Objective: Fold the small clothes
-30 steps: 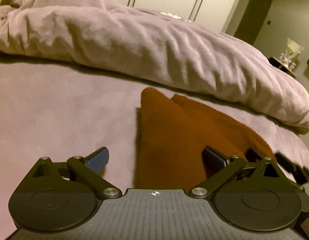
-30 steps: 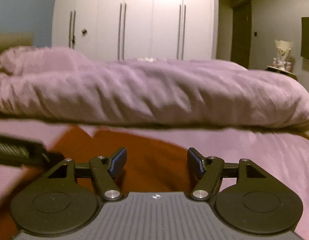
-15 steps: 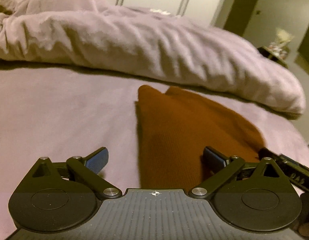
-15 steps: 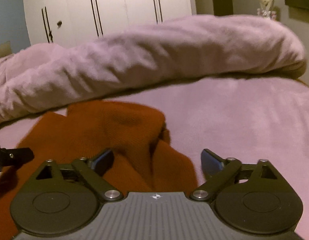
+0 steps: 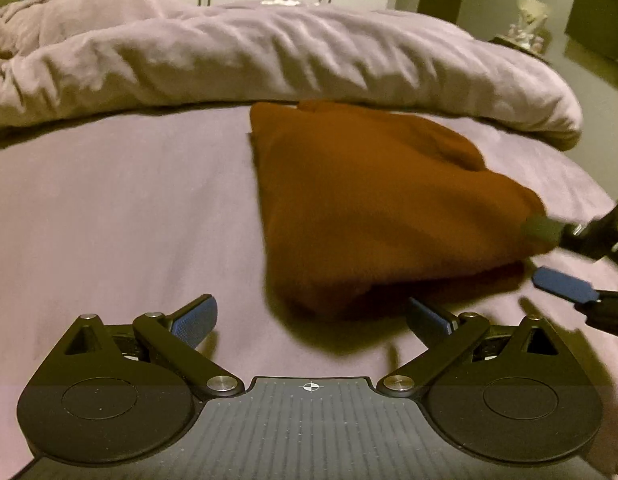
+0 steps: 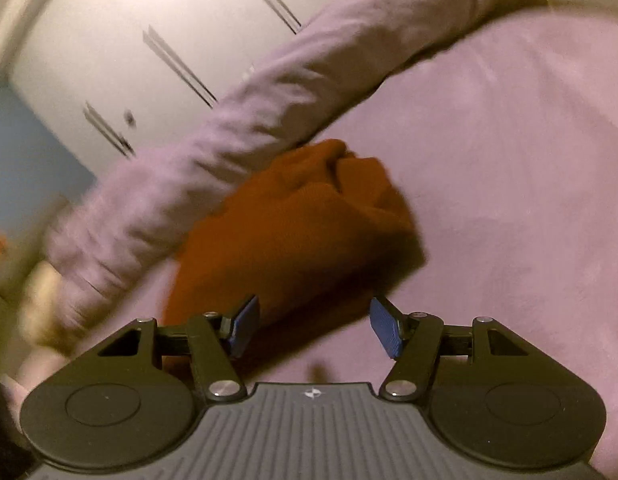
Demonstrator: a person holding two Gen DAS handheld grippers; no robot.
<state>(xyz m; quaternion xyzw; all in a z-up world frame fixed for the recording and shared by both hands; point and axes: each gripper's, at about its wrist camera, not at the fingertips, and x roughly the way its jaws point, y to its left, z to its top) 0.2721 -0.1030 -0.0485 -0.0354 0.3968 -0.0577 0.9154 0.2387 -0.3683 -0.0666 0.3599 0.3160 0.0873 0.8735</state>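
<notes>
Folded rust-brown garment (image 5: 373, 208) on the mauve bed sheet (image 5: 121, 208). Left hand-held gripper (image 5: 309, 318) and right hand-held gripper (image 6: 314, 328) both released, grasping nothing; no legible writing.

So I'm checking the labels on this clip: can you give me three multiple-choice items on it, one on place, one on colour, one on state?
1. Where does the garment lie?
A. on the sheet, before the duvet
B. on the duvet
C. on the floor

2. What colour is the garment?
A. blue
B. rust brown
C. white

3. How is the left gripper?
A. shut on the garment
B. shut, empty
C. open, empty

Answers: 1 A, the bunched duvet rises behind it. 2 B, it shows so in both views. 3 C, its fingers stand wide apart with nothing between them.
</notes>
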